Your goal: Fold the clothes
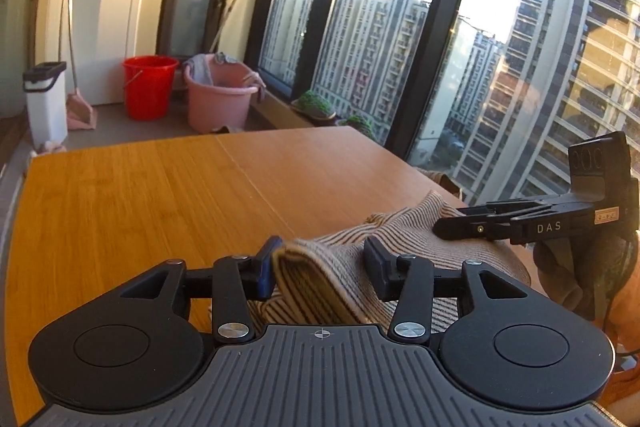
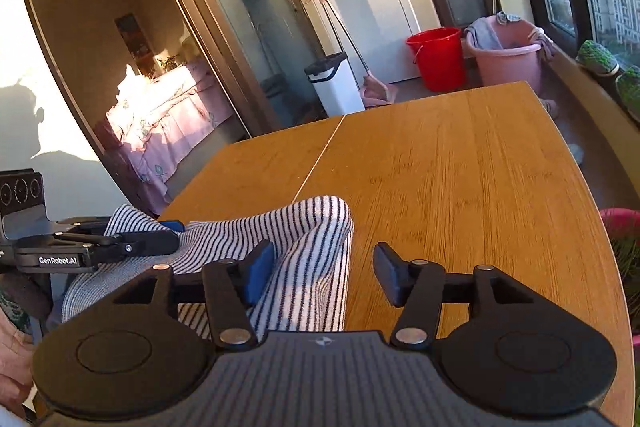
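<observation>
Striped garment (image 1: 400, 239): thin dark stripes on pale knit, bunched and creased, one rolled fold raised. Lies lower centre-right in left view, lower left (image 2: 304, 251) in right view.

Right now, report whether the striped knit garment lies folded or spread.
Neither: the striped knit garment lies bunched and humped on the wooden table, not flat.

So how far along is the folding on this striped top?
Barely started. The striped garment lies bunched and rumpled at the near edge of the wooden table, no neat fold visible. Both the left gripper and right gripper are open around cloth, not clamped. Gripping, spreading and folding all remain.
</observation>
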The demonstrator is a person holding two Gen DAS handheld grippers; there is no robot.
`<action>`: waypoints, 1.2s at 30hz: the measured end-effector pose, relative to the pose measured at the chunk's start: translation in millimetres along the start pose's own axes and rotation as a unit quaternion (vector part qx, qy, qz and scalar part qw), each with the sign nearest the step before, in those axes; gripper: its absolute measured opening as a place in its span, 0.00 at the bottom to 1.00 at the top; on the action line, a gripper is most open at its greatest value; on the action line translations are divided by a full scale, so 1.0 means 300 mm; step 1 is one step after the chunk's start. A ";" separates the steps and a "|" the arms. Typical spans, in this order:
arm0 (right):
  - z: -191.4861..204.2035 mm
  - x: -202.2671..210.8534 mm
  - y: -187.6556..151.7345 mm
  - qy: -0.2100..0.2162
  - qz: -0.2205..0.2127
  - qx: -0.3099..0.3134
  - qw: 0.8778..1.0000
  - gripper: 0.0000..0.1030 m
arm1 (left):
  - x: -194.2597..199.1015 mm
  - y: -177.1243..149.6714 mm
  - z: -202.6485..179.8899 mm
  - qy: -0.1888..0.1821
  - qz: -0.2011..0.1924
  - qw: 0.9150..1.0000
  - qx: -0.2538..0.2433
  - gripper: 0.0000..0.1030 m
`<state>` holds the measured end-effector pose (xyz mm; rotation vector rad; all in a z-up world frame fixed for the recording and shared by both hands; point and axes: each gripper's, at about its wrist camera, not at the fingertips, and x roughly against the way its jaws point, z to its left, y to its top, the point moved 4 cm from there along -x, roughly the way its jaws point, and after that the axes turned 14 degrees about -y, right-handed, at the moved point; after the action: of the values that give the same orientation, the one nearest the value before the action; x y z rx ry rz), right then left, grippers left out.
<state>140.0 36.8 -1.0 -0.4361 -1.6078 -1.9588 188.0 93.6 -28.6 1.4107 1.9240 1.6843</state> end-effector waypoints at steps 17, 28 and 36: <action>0.048 0.140 -0.021 0.003 -0.012 0.016 1.000 0.53 | -0.057 -0.086 0.021 -0.105 0.045 0.991 0.065 0.76; 0.022 0.294 -0.128 0.033 0.027 -0.069 0.997 0.68 | -0.038 0.036 0.112 -0.074 -0.029 0.991 0.107 0.93; 0.016 0.250 -0.206 0.046 0.094 -0.132 0.986 0.77 | -0.158 -0.032 0.155 -0.056 0.024 0.986 0.158 0.94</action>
<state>43.0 32.7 -5.4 -0.5698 -1.2085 -2.0196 240.0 89.0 -70.9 1.6321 2.1798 1.3278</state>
